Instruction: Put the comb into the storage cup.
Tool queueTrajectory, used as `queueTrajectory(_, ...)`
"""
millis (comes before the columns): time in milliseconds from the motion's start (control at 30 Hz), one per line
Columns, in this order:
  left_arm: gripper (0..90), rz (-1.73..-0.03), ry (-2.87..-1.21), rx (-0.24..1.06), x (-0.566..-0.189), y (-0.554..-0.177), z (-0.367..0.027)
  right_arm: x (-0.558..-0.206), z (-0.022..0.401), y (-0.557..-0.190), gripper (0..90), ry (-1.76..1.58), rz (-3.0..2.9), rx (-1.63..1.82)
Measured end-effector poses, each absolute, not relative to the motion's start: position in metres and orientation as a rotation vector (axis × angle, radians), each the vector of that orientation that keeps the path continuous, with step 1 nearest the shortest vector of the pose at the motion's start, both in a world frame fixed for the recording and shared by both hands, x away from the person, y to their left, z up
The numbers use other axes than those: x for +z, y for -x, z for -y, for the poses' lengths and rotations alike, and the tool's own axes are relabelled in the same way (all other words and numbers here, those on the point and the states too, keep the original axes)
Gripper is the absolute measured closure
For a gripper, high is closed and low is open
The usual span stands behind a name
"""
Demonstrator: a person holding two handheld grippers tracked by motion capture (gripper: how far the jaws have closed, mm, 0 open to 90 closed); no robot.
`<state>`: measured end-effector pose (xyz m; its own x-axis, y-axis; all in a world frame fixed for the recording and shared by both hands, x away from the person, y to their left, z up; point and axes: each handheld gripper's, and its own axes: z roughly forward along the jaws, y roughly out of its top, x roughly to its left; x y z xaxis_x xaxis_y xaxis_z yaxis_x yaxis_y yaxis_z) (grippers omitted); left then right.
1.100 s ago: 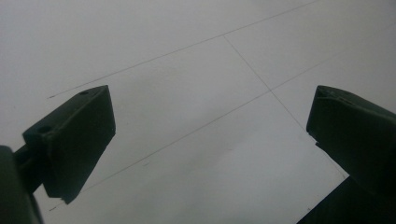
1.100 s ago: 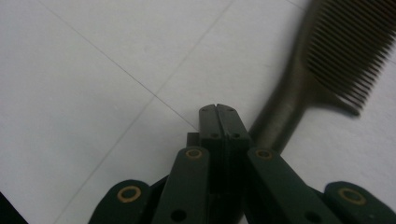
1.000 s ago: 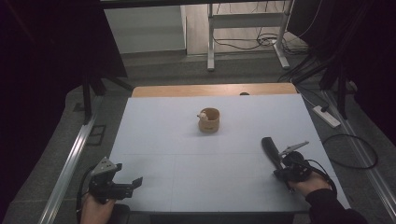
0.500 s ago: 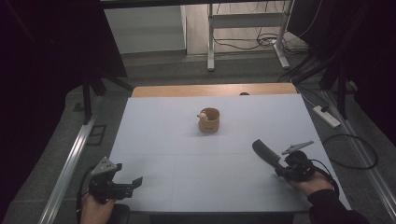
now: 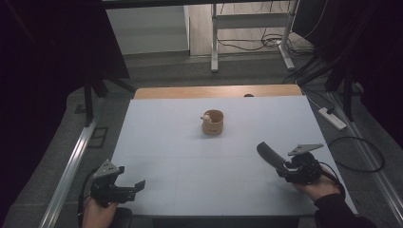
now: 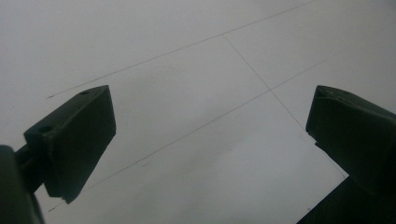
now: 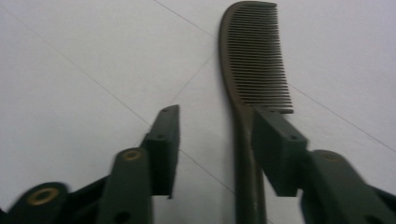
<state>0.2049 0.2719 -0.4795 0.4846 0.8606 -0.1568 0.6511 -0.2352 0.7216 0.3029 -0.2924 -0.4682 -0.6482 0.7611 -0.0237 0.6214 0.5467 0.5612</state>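
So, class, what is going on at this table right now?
A person holds a tool in each hand over a white table. The right tool has just been opening; a dark comb lies on the table with its handle between the jaws, one jaw beside it, the other apart. The left tool is open above bare table near the front edge. A small wooden cup stands mid-table, untouched.

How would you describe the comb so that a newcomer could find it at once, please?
Start at the white table and go to its near right corner, by the right tool. There lies the comb, dark and long with fine teeth, unlike the round tan cup at mid-table.
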Motion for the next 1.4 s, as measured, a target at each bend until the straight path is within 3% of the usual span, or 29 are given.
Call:
queueTrajectory(100,2.2,-1.248,-1.976,0.352,-0.480,-0.205,-0.272,-0.470,0.295,-0.305,31.8,-1.180,-2.515,0.713)
queueTrajectory(300,2.3,-1.249,-1.976,0.351,-0.480,-0.205,-0.272,-0.470,0.300,-0.309,19.5,-1.243,-2.492,0.700)
queueTrajectory(367,2.2,-1.249,-1.976,0.351,-0.480,-0.205,-0.272,-0.471,0.304,-0.311,11.7,-1.272,-2.488,0.693)
queueTrajectory(500,2.3,-1.249,-1.977,0.351,-0.480,-0.205,-0.272,-0.472,0.307,-0.313,6.2,-1.293,-2.482,0.679)
queueTrajectory(533,2.3,-1.249,-1.978,0.350,-0.480,-0.205,-0.272,-0.473,0.308,-0.314,1.0,-1.299,-2.485,0.657)
queueTrajectory(900,2.3,-1.244,-1.981,0.342,-0.480,-0.206,-0.272,-0.473,0.312,-0.315,0.0,-1.295,-2.472,0.623)
queueTrajectory(1400,2.3,-1.244,-1.981,0.340,-0.480,-0.206,-0.272,-0.499,0.309,-0.317,0.0,-1.273,-2.579,0.526)
